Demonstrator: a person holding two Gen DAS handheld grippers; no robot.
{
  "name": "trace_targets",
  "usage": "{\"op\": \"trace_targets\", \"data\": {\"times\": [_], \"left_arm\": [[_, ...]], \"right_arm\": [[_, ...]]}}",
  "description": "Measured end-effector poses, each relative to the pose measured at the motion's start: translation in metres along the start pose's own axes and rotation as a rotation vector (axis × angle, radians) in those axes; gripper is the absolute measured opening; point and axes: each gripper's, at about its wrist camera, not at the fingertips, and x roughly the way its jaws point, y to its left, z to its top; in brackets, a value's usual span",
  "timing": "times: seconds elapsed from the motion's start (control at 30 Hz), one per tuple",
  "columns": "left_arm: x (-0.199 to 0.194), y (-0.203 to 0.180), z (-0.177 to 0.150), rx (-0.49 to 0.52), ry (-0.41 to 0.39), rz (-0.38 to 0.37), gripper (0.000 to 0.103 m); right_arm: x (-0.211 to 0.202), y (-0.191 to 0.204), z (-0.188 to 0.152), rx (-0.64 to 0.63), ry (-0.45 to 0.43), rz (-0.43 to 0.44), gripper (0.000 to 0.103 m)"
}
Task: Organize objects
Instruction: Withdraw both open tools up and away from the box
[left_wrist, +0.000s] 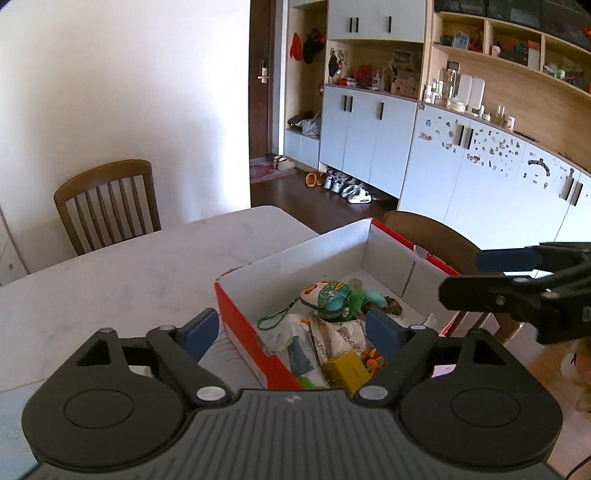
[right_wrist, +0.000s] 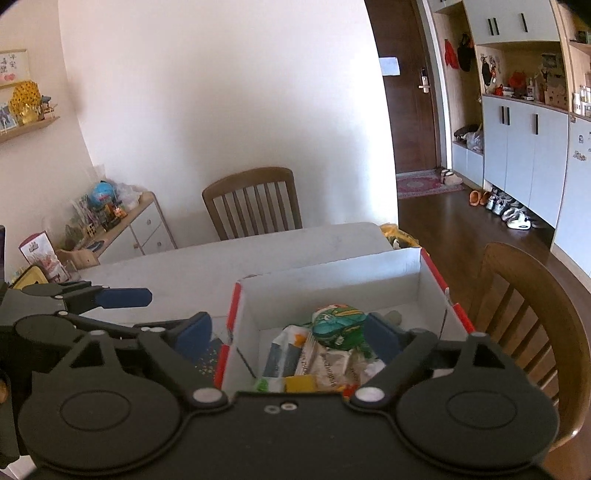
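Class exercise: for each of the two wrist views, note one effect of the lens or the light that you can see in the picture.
Left wrist view: the fisheye bends the cabinet fronts into a curve, and the white wall looks washed out. Right wrist view: the door frame bows, the corners go dark, and the box interior is evenly lit.
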Motion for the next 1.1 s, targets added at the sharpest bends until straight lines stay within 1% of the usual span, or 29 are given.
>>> {"op": "trace_targets", "data": {"times": [0.07,0.1,0.2,0.23,0.27,0.3,0.5,0.6,0.67,0.97,1.03,1.1], "left_arm": [[-0.005,0.006,-0.002,-0.011,-0.009,-0.006,0.092],[-0.007,0.009,-0.003,-0.017,-0.010,-0.007,0.092],[-0.012,0.015,-0.007,-0.022,-0.020,0.001,0.094],[-0.014,0.017,-0.008,-0.019,-0.024,0.000,0.096],[-0.016,0.018,-0.009,-0.018,-0.025,-0.002,0.101],[-0.017,0.020,-0.011,-0.016,-0.027,-0.001,0.102],[-0.026,0.025,-0.020,-0.010,-0.038,-0.010,0.102],[-0.032,0.031,-0.025,-0.032,-0.050,-0.032,0.102],[-0.033,0.034,-0.028,-0.048,-0.044,-0.040,0.102],[-0.036,0.037,-0.037,-0.046,-0.031,0.020,0.102],[-0.036,0.037,-0.039,-0.045,-0.023,0.021,0.102],[-0.035,0.038,-0.040,-0.049,-0.018,0.005,0.102]], "right_arm": [[-0.002,0.006,-0.003,0.002,-0.011,-0.002,0.097],[-0.004,0.008,-0.005,0.003,-0.017,-0.003,0.101],[-0.006,0.014,-0.009,0.008,-0.030,-0.008,0.102],[-0.006,0.016,-0.011,0.011,-0.032,-0.010,0.102],[-0.007,0.018,-0.013,0.013,-0.033,-0.011,0.102],[-0.007,0.020,-0.014,0.017,-0.035,-0.014,0.102],[-0.010,0.027,-0.024,0.042,-0.036,-0.018,0.102],[-0.012,0.031,-0.027,0.044,-0.039,-0.016,0.102],[-0.014,0.034,-0.030,0.051,-0.039,-0.016,0.102],[-0.016,0.045,-0.038,0.067,-0.039,-0.025,0.102],[-0.017,0.046,-0.040,0.071,-0.041,-0.028,0.102],[-0.017,0.048,-0.041,0.072,-0.041,-0.034,0.102]]}}
